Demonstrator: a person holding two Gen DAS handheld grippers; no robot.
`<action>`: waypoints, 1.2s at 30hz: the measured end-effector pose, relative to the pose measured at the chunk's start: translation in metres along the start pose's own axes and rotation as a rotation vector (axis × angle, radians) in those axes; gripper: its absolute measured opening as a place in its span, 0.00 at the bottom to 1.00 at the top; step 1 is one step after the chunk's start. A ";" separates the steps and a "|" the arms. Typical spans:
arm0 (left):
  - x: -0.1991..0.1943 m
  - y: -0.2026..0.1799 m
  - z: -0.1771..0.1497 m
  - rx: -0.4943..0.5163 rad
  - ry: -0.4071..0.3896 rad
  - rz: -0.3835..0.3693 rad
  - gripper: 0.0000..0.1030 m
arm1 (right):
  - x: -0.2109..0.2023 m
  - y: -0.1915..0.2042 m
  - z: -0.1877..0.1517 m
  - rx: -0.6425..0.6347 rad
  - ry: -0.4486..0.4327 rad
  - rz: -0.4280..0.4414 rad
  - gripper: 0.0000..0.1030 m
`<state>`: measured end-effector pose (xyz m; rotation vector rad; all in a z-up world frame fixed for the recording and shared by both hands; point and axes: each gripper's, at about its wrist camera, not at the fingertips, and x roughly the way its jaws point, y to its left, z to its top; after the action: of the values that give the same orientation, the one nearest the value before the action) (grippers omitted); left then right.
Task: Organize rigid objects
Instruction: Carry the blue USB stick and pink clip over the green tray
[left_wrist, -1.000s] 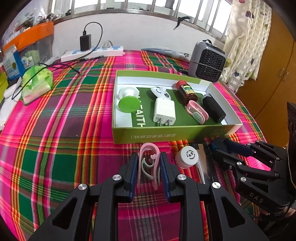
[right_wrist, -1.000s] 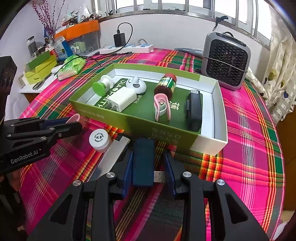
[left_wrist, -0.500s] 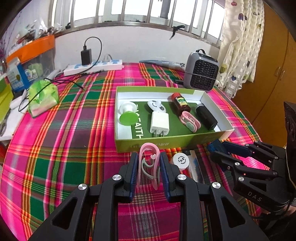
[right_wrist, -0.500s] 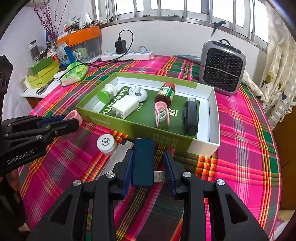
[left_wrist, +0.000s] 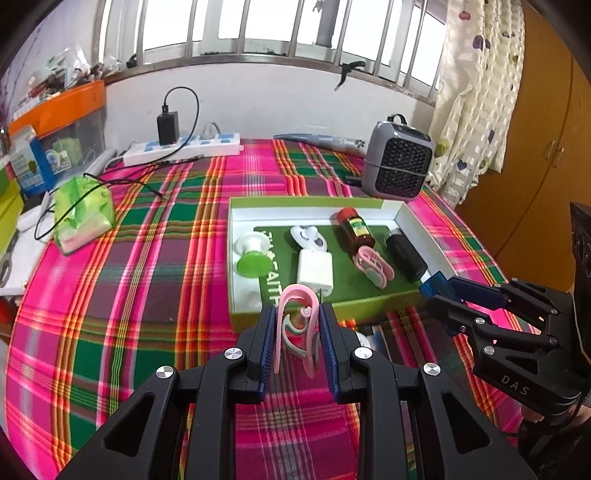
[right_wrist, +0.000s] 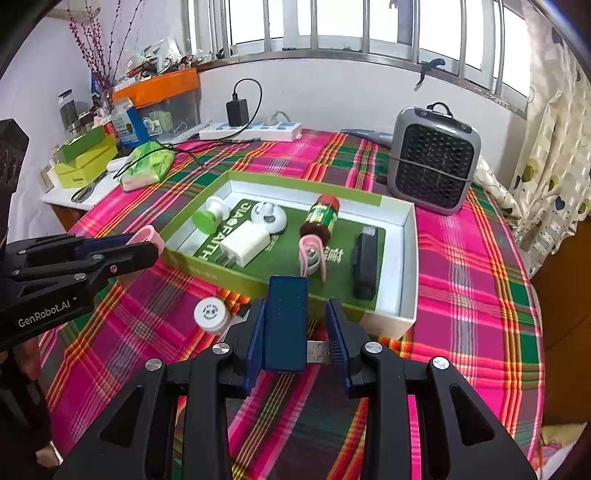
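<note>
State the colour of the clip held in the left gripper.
Pink clip, with a grey inner piece; clearest in the left wrist view.

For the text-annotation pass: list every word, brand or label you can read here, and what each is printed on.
"GenRobot.AI": side of the left gripper.
"DAS": body of the right gripper.
"JIA FAITH", partly covered: green floor of the box.
Brown bottle label, white cap print, blue carton: too small to read.

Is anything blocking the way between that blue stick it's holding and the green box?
Only the box's near wall lies between the blue USB stick in the right tool and the box floor. Free space remains beside the black block.
</note>
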<state>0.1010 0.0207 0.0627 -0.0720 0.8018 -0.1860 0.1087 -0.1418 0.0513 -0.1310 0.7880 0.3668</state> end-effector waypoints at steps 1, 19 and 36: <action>0.001 0.001 0.002 -0.001 0.000 0.000 0.22 | 0.000 -0.001 0.002 -0.001 -0.002 -0.004 0.33; 0.039 0.009 0.039 -0.020 0.006 -0.008 0.22 | 0.030 -0.031 0.038 0.039 0.006 -0.043 0.33; 0.075 0.009 0.046 -0.013 0.050 0.003 0.22 | 0.077 -0.048 0.068 0.046 0.060 -0.082 0.33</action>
<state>0.1868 0.0147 0.0404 -0.0780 0.8525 -0.1801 0.2216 -0.1484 0.0433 -0.1309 0.8468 0.2683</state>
